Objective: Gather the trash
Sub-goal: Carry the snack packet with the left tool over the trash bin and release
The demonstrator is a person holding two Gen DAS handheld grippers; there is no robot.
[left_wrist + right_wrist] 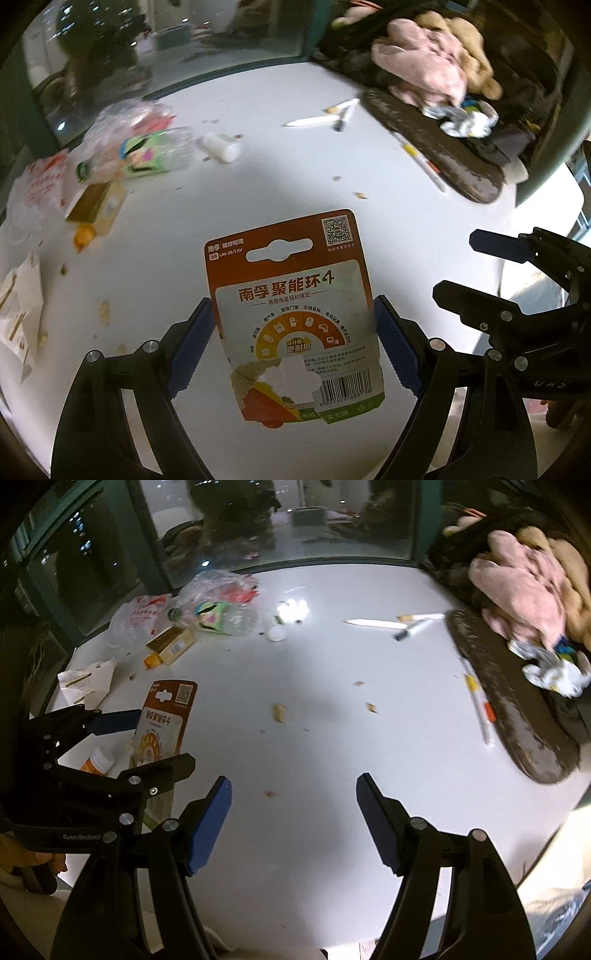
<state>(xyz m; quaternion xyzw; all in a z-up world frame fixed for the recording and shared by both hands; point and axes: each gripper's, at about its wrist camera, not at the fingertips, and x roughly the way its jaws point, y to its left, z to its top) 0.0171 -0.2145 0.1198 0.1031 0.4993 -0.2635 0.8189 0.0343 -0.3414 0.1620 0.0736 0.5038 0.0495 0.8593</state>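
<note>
Left gripper (293,332) is clamped on a torn battery card (295,314), blue pads (192,343) pressing both side edges, card held upright above the white table (258,177); lower part of the card is ripped open. Right wrist view shows the same card (162,723) at left, pinched in the left gripper (155,734), tilted slightly. Right gripper (293,812) is spread wide, nothing between its fingers, hanging over bare tabletop (314,738). Far left of the table holds the trash pile: crushed plastic bottle (147,155) with a colourful label, clear plastic bag (122,118) behind it, white bag with red print (40,184), small cardboard box (98,206), torn white paper packaging (18,310), orange scrap (83,236). Small white bottle (221,146) lies on its side just right of the crushed bottle. Orange-and-white pill bottle (98,762) sits near the table's near-left edge, partly hidden behind the left gripper. Markers (332,118) lie toward the far side; another pen (478,705) lies beside a dark oval tray (517,709) at right. Pink cloth (421,62) and a crumpled wrapper (465,120) are piled over the tray. Crumbs (279,712) scattered mid-table.
</note>
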